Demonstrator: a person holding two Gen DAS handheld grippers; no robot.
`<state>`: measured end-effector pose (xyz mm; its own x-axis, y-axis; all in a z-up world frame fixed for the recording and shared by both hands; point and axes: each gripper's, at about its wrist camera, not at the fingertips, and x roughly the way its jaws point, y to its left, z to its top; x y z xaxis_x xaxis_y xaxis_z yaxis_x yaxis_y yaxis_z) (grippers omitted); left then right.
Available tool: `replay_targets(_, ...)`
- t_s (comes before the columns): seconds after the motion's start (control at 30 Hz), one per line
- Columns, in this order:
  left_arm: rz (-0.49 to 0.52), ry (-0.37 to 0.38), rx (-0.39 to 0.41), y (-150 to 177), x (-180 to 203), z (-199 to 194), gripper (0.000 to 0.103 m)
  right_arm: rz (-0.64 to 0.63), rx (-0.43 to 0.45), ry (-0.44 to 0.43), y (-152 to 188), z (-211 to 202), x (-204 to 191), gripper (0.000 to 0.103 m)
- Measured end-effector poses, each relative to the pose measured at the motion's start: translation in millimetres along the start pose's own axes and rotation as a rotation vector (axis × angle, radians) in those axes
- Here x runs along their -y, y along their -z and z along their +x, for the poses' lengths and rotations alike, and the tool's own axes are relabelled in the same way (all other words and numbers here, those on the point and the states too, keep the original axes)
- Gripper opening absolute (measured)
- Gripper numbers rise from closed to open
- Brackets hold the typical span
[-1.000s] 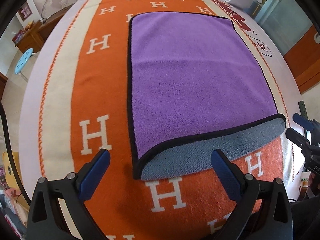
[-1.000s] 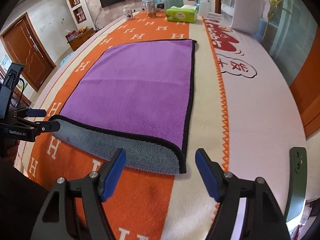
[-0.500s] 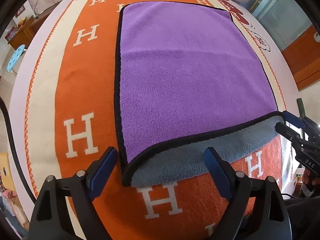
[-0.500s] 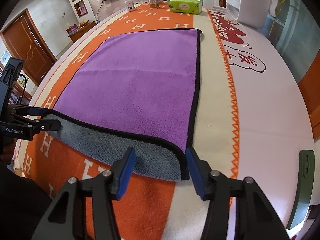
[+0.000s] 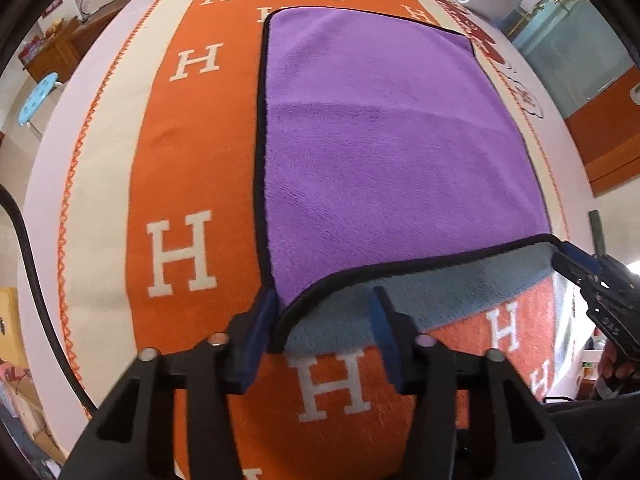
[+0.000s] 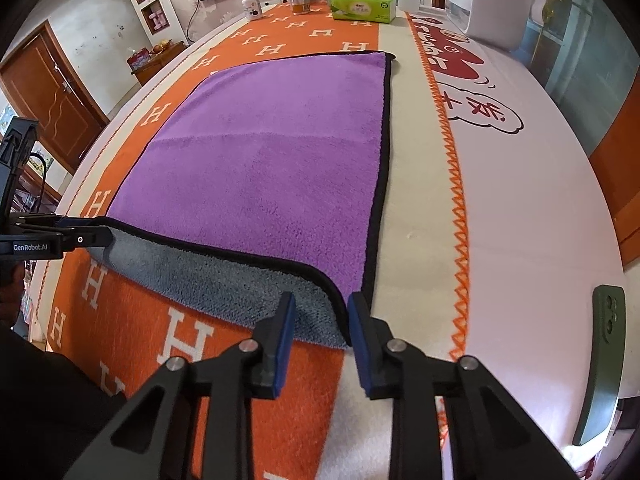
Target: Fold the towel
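Observation:
A purple towel [image 5: 380, 152] with a black hem and grey underside lies flat on the orange H-patterned cloth; it also shows in the right wrist view [image 6: 264, 168]. Its near edge is rolled over, grey side up. My left gripper [image 5: 324, 316] straddles the near left corner, jaws narrowed around it but with a gap still showing. My right gripper [image 6: 320, 320] straddles the near right corner [image 6: 336, 312] the same way. Each gripper shows at the edge of the other's view.
A green tissue box [image 6: 362, 7], jars and a white appliance [image 6: 492, 0] stand at the far end of the table. A dark green phone [image 6: 602, 364] lies at the right table edge. A blue stool [image 5: 38, 96] stands off to the left.
Both grippers have moved forward onto the towel's near corners and their jaws have narrowed around them. The rolled grey edge has lifted slightly.

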<state>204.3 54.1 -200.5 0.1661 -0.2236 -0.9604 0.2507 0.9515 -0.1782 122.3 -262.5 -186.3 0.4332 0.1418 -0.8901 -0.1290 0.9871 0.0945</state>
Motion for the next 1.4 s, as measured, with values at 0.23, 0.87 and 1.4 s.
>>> replay_targets(0.23, 0.012, 0.001, -0.018, 4.2, 3.2, -0.6, 0.017, -0.001, -0.006, -0.001, 1.7, -1.0, -0.7, 0.013)
replay_targets(0.87, 0.023, -0.028, -0.038, -7.1, 11.0, 5.2, 0.004, -0.009, 0.004, 0.028, -3.9, -5.6, 2.0, 0.003)
replay_targets(1.4, 0.036, -0.063, 0.001, -34.0, 13.3, -49.3, 0.004, -0.048, 0.082, -0.019, -49.0, -38.4, 3.0, 0.003)
